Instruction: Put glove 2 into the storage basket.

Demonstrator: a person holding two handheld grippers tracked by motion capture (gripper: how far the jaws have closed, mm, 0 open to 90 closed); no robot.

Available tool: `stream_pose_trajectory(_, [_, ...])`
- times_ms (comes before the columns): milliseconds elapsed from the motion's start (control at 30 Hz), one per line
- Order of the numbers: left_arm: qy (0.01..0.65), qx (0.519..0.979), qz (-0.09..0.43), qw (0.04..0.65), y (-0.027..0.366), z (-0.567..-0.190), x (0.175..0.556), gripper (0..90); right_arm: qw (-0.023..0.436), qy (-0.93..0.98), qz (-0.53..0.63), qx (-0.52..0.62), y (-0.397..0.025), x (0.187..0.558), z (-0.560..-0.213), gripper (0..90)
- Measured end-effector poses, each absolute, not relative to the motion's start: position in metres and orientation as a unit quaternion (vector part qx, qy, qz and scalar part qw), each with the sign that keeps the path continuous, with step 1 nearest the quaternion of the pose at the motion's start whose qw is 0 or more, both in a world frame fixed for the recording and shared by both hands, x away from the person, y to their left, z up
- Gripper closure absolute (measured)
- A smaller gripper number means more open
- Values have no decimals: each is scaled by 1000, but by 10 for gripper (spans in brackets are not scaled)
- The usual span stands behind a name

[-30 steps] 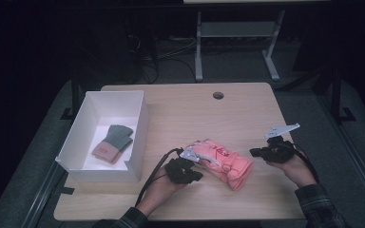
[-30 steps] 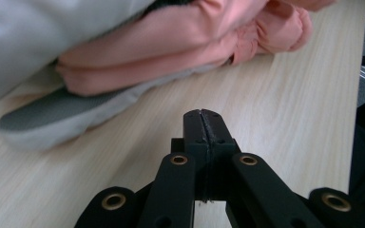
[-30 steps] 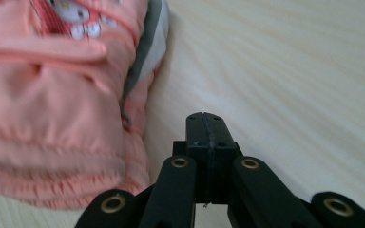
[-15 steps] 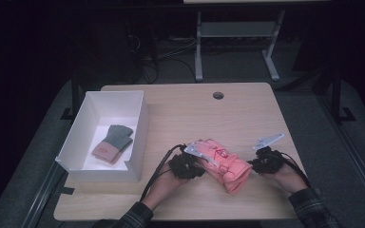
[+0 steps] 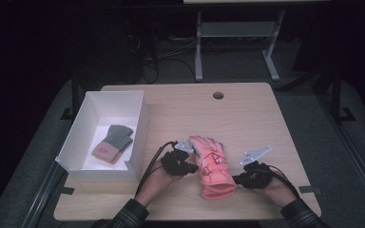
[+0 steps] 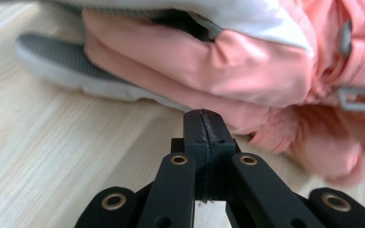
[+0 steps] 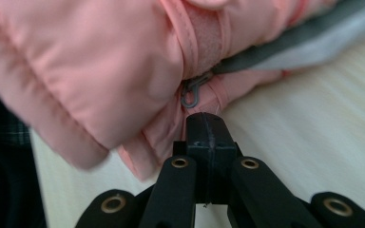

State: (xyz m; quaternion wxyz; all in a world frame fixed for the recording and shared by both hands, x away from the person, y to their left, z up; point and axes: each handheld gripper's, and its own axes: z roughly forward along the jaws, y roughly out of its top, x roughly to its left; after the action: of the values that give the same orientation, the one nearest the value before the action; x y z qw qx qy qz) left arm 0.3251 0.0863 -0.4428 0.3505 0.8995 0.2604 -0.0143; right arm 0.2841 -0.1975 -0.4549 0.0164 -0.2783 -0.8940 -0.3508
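A padded salmon-pink glove (image 5: 213, 167) with a grey-and-white palm lies flat on the table, toward six o'clock. Its cuff points to six o'clock, its fingers to twelve.

We see matte black jaws with brass-ringed rivets on the left gripper (image 6: 203, 118). Our right gripper (image 7: 206, 121) matches. Dark plaid sleeves (image 5: 130, 213), black cables.

Salmon-pink glove (image 5: 212, 166) with grey-and-white trim, pale wood-grain worktop (image 5: 247, 118), white box (image 5: 140, 128), black jaws, plaid sleeve (image 5: 128, 216).
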Motion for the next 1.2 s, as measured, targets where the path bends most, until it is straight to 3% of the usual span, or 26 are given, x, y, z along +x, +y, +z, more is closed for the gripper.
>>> stream_pose_trajectory(600, [283, 889, -13, 361, 102, -439, 334, 889, 38, -911, -355, -206, -141, 263, -456, 900])
stream_pose_trajectory(933, [322, 870, 17, 373, 110, -412, 341, 718, -9, -891, -377, -255, -174, 268, -442, 894])
stream_pose_trajectory(1200, [309, 855, -8, 416, 103, -387, 345, 383, -48, -862, -421, -278, -183, 280, -421, 900])
